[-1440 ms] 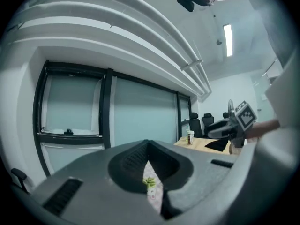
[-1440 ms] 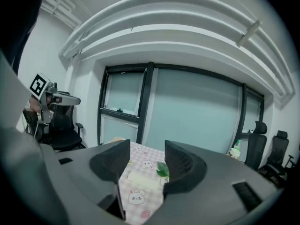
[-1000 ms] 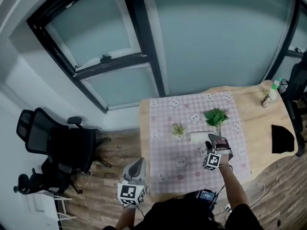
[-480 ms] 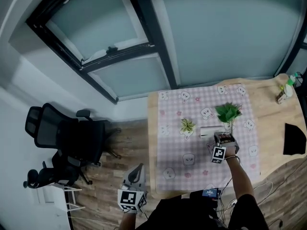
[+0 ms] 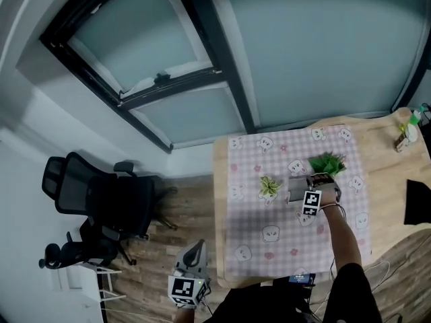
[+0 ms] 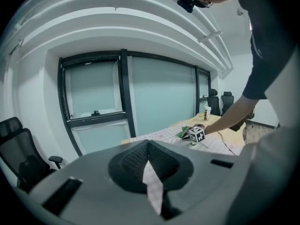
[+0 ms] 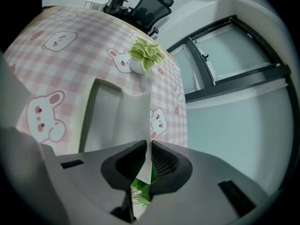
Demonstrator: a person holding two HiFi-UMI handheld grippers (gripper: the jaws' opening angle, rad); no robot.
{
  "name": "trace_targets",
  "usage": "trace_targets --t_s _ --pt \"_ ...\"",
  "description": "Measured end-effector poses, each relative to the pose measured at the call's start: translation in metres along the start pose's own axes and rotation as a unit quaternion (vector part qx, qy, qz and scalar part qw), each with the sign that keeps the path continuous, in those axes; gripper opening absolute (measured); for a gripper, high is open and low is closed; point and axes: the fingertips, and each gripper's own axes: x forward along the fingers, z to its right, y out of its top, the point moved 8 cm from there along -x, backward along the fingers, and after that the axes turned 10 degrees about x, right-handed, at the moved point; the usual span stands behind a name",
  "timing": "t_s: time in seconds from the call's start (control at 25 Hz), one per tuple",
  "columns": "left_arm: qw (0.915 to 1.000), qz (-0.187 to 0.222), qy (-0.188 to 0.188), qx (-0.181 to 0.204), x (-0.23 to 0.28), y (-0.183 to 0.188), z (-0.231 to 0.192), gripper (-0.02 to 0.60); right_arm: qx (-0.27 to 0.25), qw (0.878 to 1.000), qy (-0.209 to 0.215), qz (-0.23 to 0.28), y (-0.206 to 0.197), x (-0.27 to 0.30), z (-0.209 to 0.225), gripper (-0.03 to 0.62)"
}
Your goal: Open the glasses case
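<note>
Pink-checked cloth [image 5: 269, 215] with animal prints covers the left part of your bench [image 5: 387, 160], leaving only a narrow strip of wood along the bench's left edge. The cloth's near half lies bare, so you have free room on that side.

The glasses case [image 7: 108, 121], pale grey, lies near the cloth's middle. In the head view a small potted plant [image 5: 269, 186] stands just to its left. A bigger leafy plant [image 5: 328, 163] stands just beyond it to the right, close beside your right gripper [image 7: 150, 146], so that side is tight.

That gripper's jaws are pressed together on a thin pale edge of the case that stands up from its body. The edge runs straight down between the pads.

Your left gripper [image 6: 148, 146] hangs off the bench, past its near left corner and above the wooden floor [image 5: 151, 268]. Its jaws are pressed together with nothing in them.

An office chair [image 5: 87, 197] stands on the floor well apart to the left. To the right of the cloth, bare wood runs out to the far corner, where a small bottle [image 5: 407, 133] stands near the edge. A black object [image 5: 419, 202] lies at the right border of the head view.
</note>
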Motion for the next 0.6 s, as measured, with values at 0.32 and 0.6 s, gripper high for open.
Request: trace_targets --t_s 0.32,0.6 --pt "0.9994 -0.020 0.028 -0.009 -0.020 -0.011 -0.009 -0.002 -0.059 0.998 0.000 -0.032 0.003 0.033 0.000 0.035" --pt "0.9995 -0.011 0.018 -0.023 -0.015 -0.015 -0.006 -0.002 -0.069 0.997 -0.005 -0.013 0.004 0.005 0.003 0.032"
